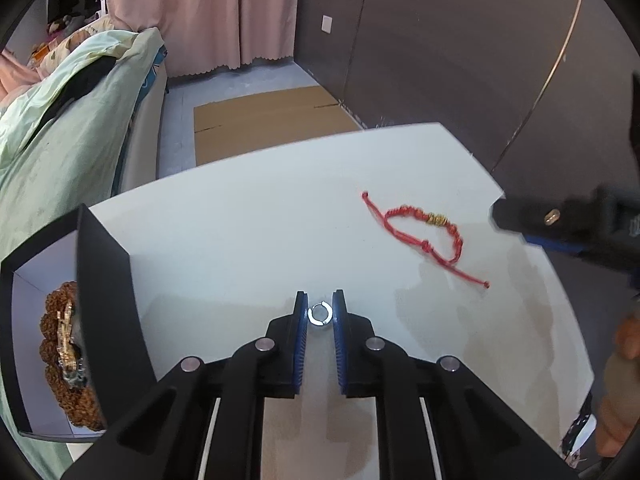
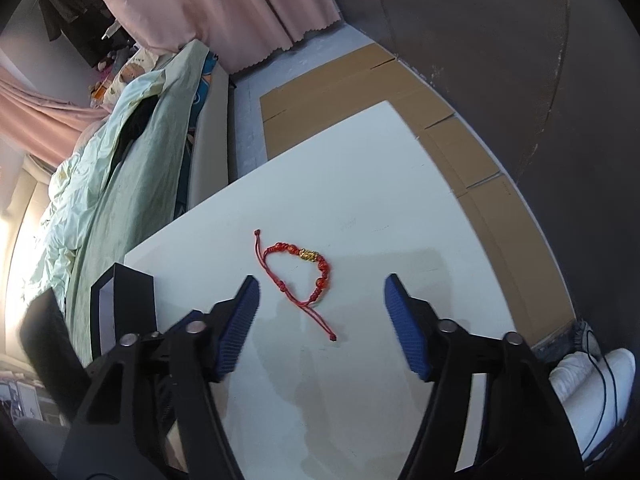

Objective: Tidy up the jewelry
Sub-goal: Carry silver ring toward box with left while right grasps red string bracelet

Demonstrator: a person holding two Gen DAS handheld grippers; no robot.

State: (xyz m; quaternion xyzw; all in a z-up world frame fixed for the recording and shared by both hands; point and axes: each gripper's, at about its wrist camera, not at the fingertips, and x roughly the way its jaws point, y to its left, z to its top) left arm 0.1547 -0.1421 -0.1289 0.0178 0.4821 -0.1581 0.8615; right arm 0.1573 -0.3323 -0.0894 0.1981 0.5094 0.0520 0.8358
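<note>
My left gripper is shut on a small silver ring, held between its blue pads above the white table. A red braided bracelet with gold beads lies on the table to its right; it also shows in the right wrist view. My right gripper is open and empty, its fingertips either side of the bracelet's tail, a little above the table. A black jewelry box at the table's left edge holds a brown beaded bracelet and a gold piece.
A bed with a pale green quilt runs along the left of the table. Flat cardboard lies on the floor beyond the far edge. A dark wall stands to the right. White shoes sit on the floor at right.
</note>
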